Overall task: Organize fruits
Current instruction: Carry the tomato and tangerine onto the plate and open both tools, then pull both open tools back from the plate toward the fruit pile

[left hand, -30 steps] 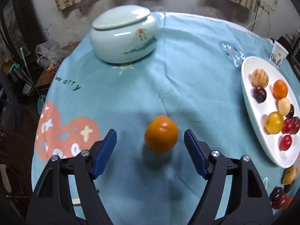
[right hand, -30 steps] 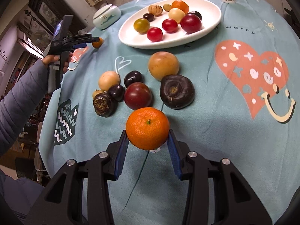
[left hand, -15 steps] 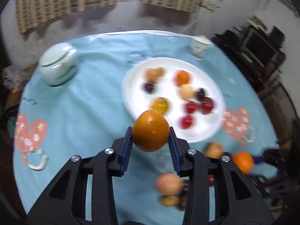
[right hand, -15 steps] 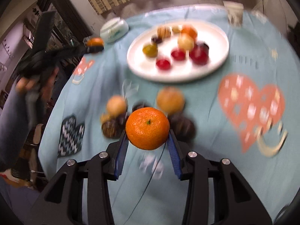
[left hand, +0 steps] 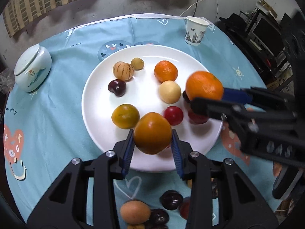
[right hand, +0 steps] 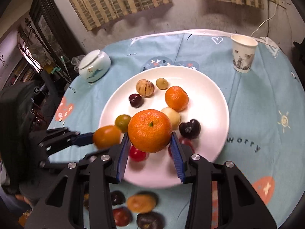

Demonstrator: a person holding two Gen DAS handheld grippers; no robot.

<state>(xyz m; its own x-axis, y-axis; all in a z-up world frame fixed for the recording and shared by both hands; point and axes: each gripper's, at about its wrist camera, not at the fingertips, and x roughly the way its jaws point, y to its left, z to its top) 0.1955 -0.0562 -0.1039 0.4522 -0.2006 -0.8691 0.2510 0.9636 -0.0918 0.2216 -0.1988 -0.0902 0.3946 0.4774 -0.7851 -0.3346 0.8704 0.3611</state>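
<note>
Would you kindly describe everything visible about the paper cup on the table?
The paper cup stands upright on the blue tablecloth, beyond the white plate's far right rim and apart from it. It is white with a grey ink-style print on its side, tapering towards the base. Its mouth is open; no contents show. Nothing touches it but the cloth.

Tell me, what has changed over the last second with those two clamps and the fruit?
The left gripper closed on the smooth orange fruit and lifted it from the cloth to above the plate. The right gripper, its jaws opening slightly, carried its tangerine there too. Plate fruit, jar and cup stayed put.
</note>
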